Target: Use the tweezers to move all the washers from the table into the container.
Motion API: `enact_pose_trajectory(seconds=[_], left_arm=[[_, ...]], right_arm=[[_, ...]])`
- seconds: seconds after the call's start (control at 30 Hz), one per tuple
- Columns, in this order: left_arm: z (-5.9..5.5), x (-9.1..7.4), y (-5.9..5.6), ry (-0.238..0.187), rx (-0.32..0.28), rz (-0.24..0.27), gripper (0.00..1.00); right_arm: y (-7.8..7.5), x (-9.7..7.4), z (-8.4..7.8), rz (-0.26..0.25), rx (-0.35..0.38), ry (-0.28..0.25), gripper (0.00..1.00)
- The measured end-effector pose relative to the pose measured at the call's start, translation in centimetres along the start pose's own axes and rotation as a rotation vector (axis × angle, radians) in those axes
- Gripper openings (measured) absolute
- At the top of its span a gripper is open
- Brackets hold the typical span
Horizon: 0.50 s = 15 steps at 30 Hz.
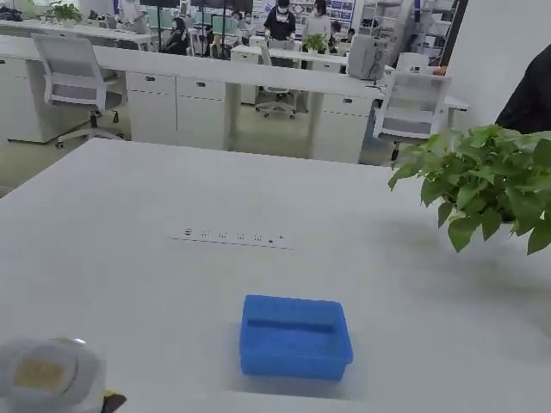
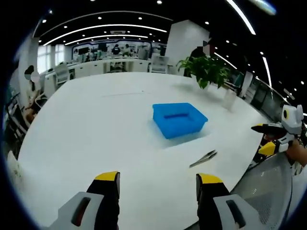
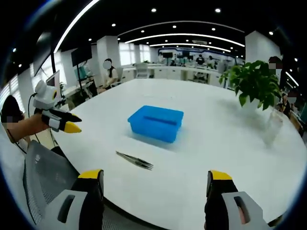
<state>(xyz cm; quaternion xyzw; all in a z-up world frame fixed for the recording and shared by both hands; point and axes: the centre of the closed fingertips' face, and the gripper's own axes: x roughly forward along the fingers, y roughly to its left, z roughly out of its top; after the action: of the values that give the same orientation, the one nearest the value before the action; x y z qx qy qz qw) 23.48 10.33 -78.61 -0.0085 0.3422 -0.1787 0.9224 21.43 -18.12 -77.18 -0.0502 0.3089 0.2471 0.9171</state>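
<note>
1. Left gripper point(image 2: 158, 178): jaws at the bottom of its own view, spread wide, nothing between them. Right gripper point(image 3: 156, 175): the same, released and empty.
2. Tweezers point(image 3: 135, 160) lie flat on the white table point(image 1: 129, 224). They sit left of centre and low in the right gripper view, and right of centre in the left gripper view, below the container in both. They are near it but apart from it, towards the table's near edge.
3. Container point(image 1: 293, 361): a blue open tray, lower centre of the head view, upright. Its inside is hard to read from here.
4. Washers: too small to make out on the pale top, so I cannot tell where they lie.
5. Step in hand, as I judge it: pick up the tweezers, as nothing is gripped yet.
6. To do it well:
   - Come in low and line the jaws across the thin body, not along it.
   - Grip at the middle of the arms so that a squeeze closes the tips.
   - Close gently, since a thin tool lying flat may skid or flip.
   - Keep the other gripper clear, and mind the table edge.
</note>
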Motion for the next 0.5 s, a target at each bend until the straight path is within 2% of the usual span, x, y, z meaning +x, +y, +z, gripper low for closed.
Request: enact_pose_trajectory(seconds=[0.03, 0.13, 0.2, 0.27, 0.4, 0.5], left_arm=[[-0.1, -0.7, 0.5, -0.006, 0.014, 0.037, 0.69], [-0.1, -2.1, 1.2, -0.035, 0.014, 0.100, 0.73], [-0.3, -2.7, 1.0, -0.045, -0.008, 0.112, 0.73], [0.0, -3.4, 0.7, -0.072, -0.010, 0.137, 0.75], [0.0, -3.7, 1.1, -0.105, 0.030, 0.199, 0.82], [0.0, -3.9, 0.8, -0.113, 0.045, 0.214, 0.84]], right_arm=[[0.0, 0.0, 0.0, 0.000, 0.003, -0.003, 0.88], [-0.2, 0.0, -0.1, -0.009, 0.017, 0.000, 0.89], [-0.3, 0.0, 0.1, -0.021, 0.026, -0.014, 0.90], [-0.5, 0.0, 0.2, -0.031, 0.034, -0.024, 0.91], [-0.9, -0.2, 0.2, -0.045, 0.054, -0.030, 0.95], [-1.3, -0.2, 0.3, -0.057, 0.081, -0.035, 0.99]])
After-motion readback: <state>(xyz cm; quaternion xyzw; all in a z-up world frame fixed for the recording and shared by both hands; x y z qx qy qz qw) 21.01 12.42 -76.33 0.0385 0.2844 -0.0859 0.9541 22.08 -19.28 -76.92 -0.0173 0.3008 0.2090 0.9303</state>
